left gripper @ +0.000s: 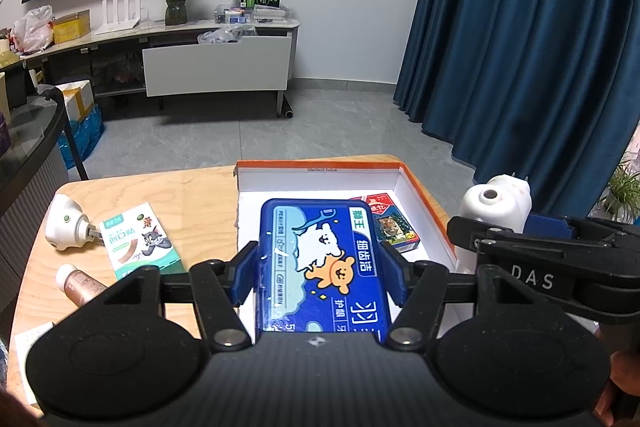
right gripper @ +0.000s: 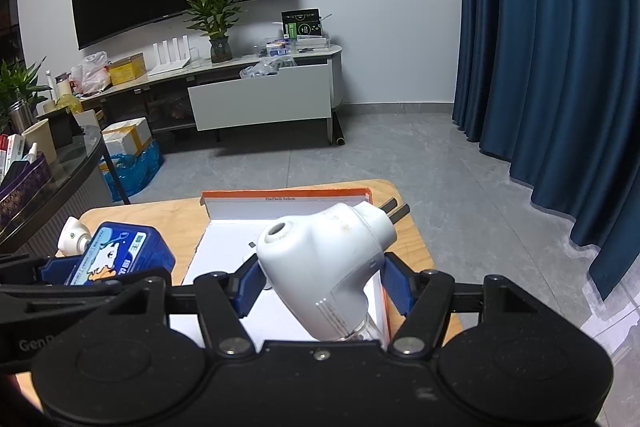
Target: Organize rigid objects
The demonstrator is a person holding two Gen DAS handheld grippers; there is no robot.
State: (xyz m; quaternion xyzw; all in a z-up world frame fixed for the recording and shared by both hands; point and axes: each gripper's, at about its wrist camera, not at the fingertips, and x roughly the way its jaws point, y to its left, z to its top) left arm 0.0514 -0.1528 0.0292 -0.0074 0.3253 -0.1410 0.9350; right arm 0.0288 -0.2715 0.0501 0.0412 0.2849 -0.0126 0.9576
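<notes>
L hand-held gripper [left gripper: 320, 269]: clamped on blue floss case [left gripper: 324, 263], long axis along fingers, held over near part of orange-edged box [left gripper: 424, 187]. R hand-held gripper [right gripper: 320, 285]: clamped on white plug-in device [right gripper: 324, 259], prongs aimed far-right, over box's right side. Card pack [left gripper: 394, 227] already inside, far-right. Both angled down, side by side over tabletop [left gripper: 192, 195]; L judged nearer to free box floor.
</notes>
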